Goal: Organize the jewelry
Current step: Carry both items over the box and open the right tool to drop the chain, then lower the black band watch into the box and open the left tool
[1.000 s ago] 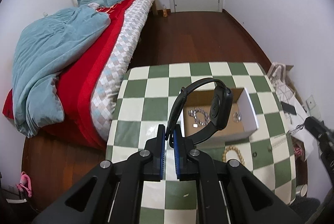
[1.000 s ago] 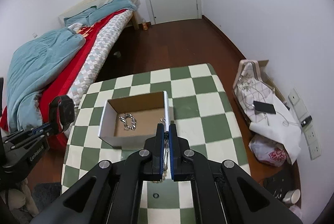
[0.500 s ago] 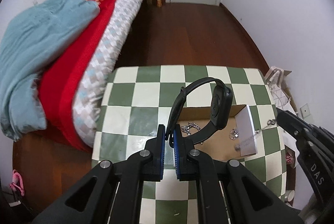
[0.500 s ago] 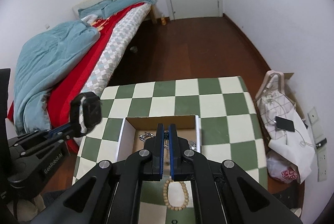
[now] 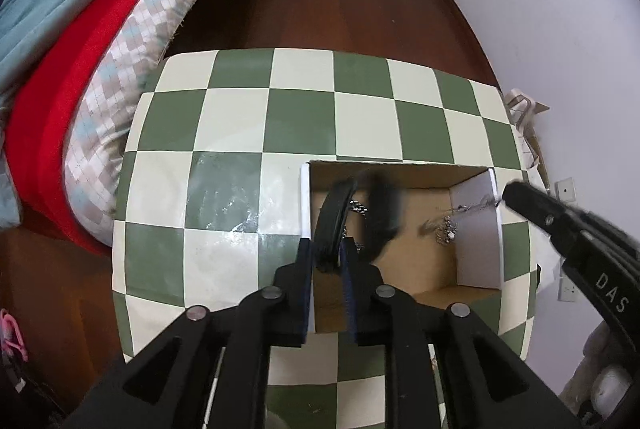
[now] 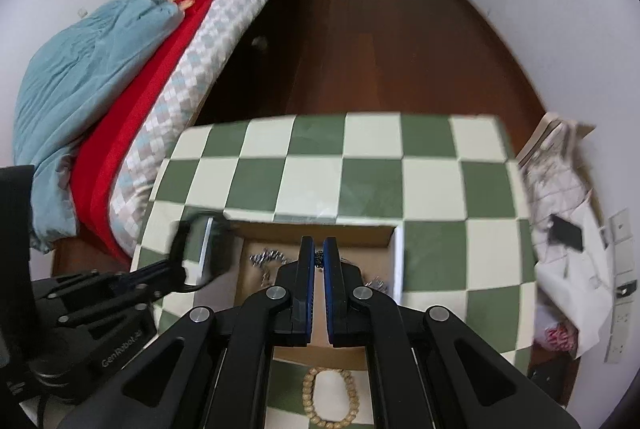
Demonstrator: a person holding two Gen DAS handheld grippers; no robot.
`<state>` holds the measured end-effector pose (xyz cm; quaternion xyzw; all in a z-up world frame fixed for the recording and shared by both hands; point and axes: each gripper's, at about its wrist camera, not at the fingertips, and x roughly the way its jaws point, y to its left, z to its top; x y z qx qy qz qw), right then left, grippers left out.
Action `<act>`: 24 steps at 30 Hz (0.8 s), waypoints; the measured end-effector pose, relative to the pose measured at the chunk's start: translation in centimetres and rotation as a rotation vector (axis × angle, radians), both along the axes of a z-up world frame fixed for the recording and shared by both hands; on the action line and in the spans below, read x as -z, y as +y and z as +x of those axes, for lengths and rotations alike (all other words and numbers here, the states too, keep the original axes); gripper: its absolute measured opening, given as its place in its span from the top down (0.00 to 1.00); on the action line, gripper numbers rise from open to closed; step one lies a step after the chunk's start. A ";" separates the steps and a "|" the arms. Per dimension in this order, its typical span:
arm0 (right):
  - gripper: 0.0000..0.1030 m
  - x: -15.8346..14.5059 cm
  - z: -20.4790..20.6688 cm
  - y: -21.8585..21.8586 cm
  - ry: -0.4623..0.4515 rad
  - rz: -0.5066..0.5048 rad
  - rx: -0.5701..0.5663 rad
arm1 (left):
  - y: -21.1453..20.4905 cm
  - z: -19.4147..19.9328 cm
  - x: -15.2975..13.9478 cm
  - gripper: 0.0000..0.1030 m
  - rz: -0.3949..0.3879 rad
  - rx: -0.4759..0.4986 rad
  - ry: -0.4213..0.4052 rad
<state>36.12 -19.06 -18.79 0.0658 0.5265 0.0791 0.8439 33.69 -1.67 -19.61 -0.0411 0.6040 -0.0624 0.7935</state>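
L gripper point(image 5: 326, 261) jaws just easing apart, black watch point(image 5: 360, 217) between them over box point(image 5: 476, 253); R gripper point(image 6: 319, 261) pinched on thin chain point(image 5: 476, 207).

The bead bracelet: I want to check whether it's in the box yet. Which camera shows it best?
The right wrist view. The bead bracelet lies whole on the checked table, outside the cardboard box, on its near side below the right gripper. The left wrist view shows none of it; the gripper body covers that part of the table.

Both wrist views look steeply down, close, sharing box point(image 5: 400, 181)
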 end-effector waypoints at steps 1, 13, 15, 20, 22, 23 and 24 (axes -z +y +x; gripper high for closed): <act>0.95 0.4 0.2 -0.3 0.025 0.019 0.004 | 0.1 0.0 -0.1 0.80 0.011 -0.006 -0.011; 0.00 2.4 -1.6 -0.9 0.084 -0.193 0.064 | 1.9 -1.3 -2.7 0.01 0.213 -0.085 -0.177; 0.00 2.6 -2.4 -0.8 0.088 -0.216 0.074 | 2.1 -2.1 -2.8 0.01 0.233 -0.092 -0.192; 0.00 2.7 -4.3 -0.4 0.077 -0.225 0.089 | 2.1 -4.1 -3.1 0.01 0.244 -0.109 -0.213; 0.00 2.6 -5.0 -0.3 0.073 -0.212 0.098 | 1.9 -4.9 -3.5 0.01 0.242 -0.108 -0.242; 0.00 2.5 -5.5 -0.3 0.069 -0.201 0.104 | 1.8 -5.4 -3.7 0.01 0.255 -0.109 -0.261; 0.00 2.3 -5.8 -0.3 0.065 -0.197 0.108 | 1.8 -5.7 -3.9 0.01 0.260 -0.107 -0.270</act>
